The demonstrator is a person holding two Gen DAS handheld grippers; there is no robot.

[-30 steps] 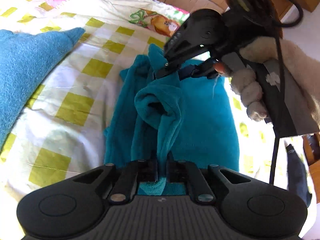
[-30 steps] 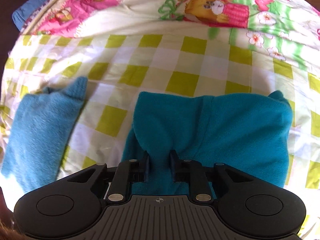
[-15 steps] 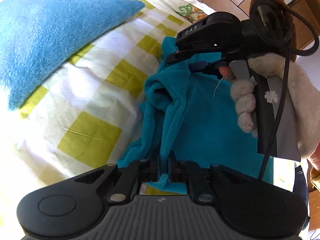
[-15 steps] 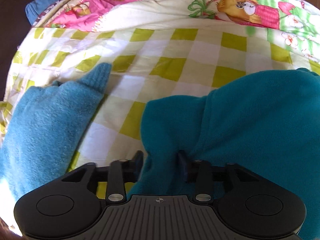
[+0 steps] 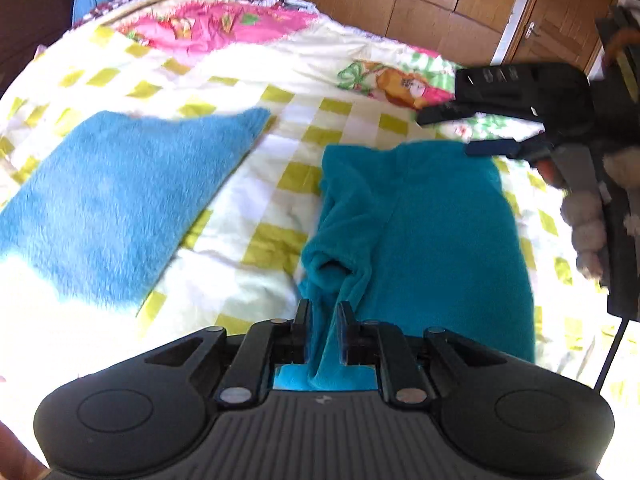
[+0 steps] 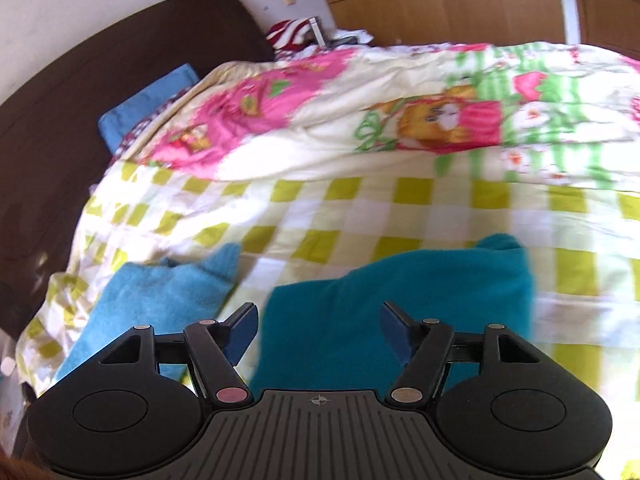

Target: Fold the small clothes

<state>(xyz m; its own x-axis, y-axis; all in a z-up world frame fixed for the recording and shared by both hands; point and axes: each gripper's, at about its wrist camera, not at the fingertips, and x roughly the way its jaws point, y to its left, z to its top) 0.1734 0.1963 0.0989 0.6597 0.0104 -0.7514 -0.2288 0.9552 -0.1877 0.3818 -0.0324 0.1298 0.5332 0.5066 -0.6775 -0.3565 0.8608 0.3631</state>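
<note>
Working across from the left, I see the light blue fleece piece point(image 5: 116, 204) lying flat on the bed point(image 5: 280, 184), well apart from anything I hold; it looks folded already, though I cannot be sure of that. Just right of it is the teal fleece garment point(image 5: 432, 232), spread on the checked cover with a rumpled fold along its left edge. My left hand-held gripper point(image 5: 323, 320) is clamped together on a bunched strip of that edge, so the cloth rises from the bed into its fingers. Further right, my right hand-held gripper point(image 6: 318, 330) hangs above the garment's far end with its fingers spread apart and nothing between them; a gloved hand point(image 5: 588, 224) grips its handle. As I judge it, this garment is part-way done: one fold seems laid over, while the held edge needs setting down and smoothing, and probably another fold after that.
</note>
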